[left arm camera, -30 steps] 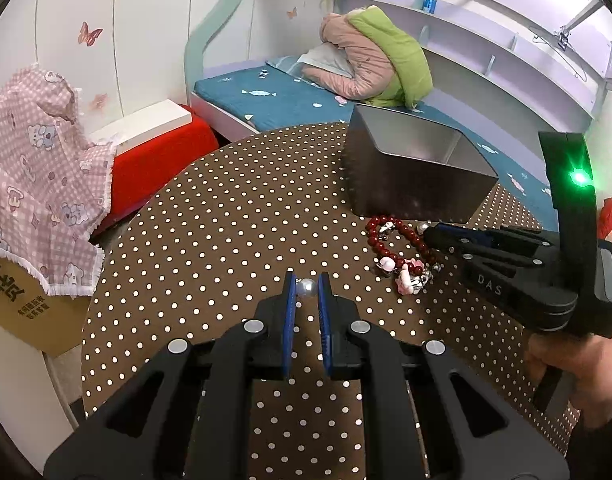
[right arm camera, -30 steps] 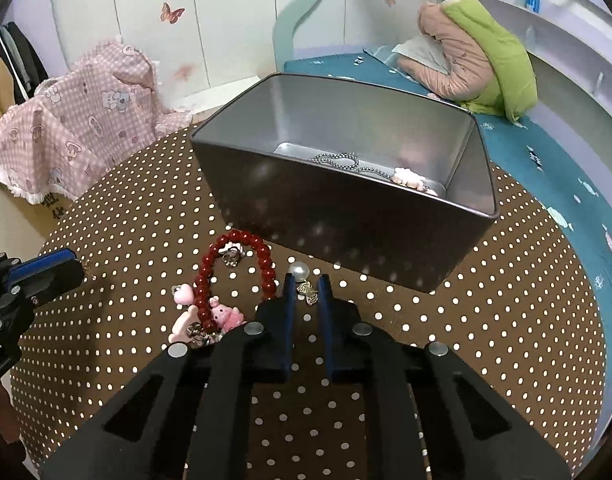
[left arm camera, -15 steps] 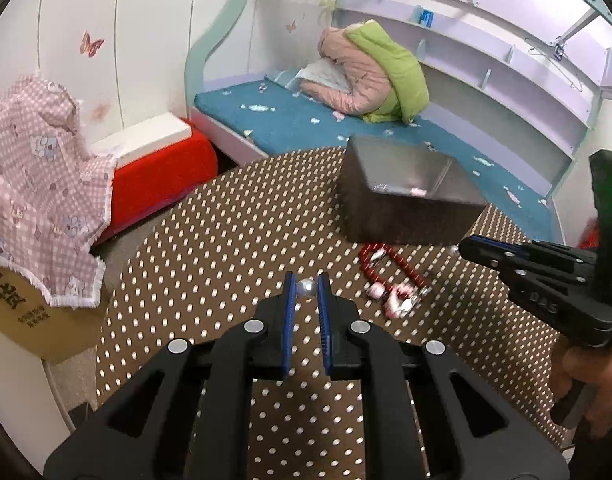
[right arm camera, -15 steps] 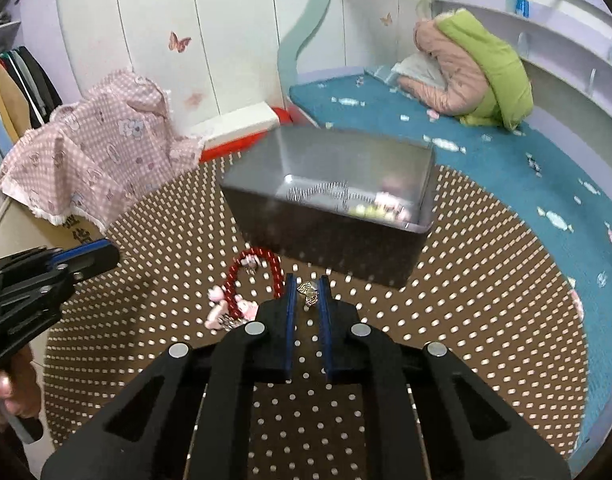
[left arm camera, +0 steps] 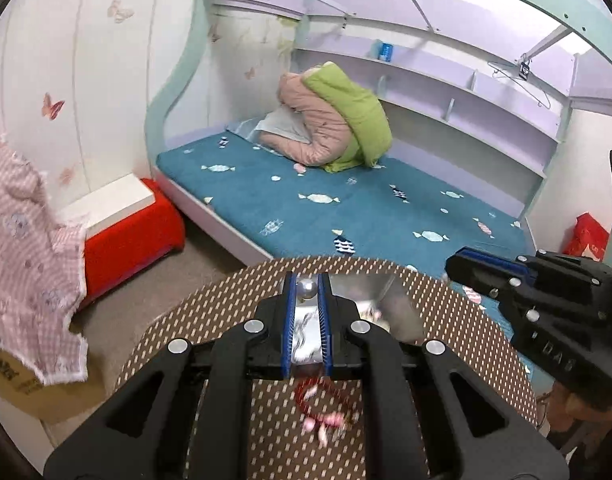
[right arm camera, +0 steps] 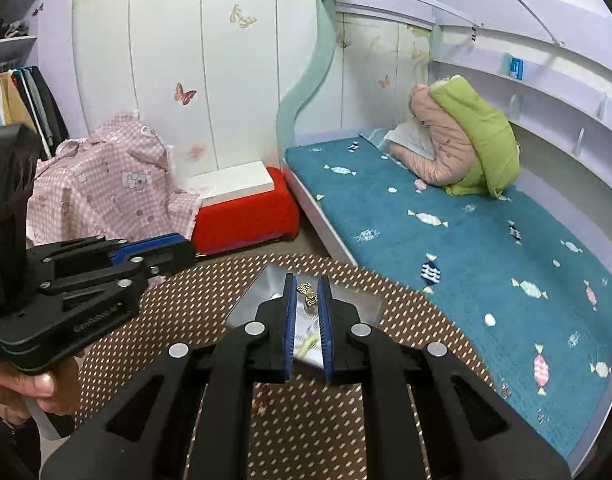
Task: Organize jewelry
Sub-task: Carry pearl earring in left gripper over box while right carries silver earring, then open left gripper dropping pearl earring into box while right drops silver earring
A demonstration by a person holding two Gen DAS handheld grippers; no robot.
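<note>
My left gripper [left arm camera: 306, 289] is shut on a silver pearl bead [left arm camera: 307, 288] and holds it high above the open metal tin [left arm camera: 380, 304]. My right gripper [right arm camera: 307, 291] is shut on a small gold earring [right arm camera: 308, 293], also above the tin [right arm camera: 265, 292]. The red bead bracelet with pink charms [left arm camera: 326, 408] lies blurred on the brown dotted table [left arm camera: 458, 320] under my left fingers. In the left wrist view the right gripper [left arm camera: 450, 266] is at the right; in the right wrist view the left gripper [right arm camera: 189, 246] is at the left.
The round table's far edge [right arm camera: 209, 268] is close ahead. Beyond it are a blue bed [left arm camera: 346, 208] with a pink and green quilt [left arm camera: 338, 124], a red stool [left arm camera: 133, 228] and pink checked cloth [left arm camera: 21, 248].
Both grippers have risen and tilted up with their pieces, moving over the tin. The tin and bracelet have dropped low in both views.
</note>
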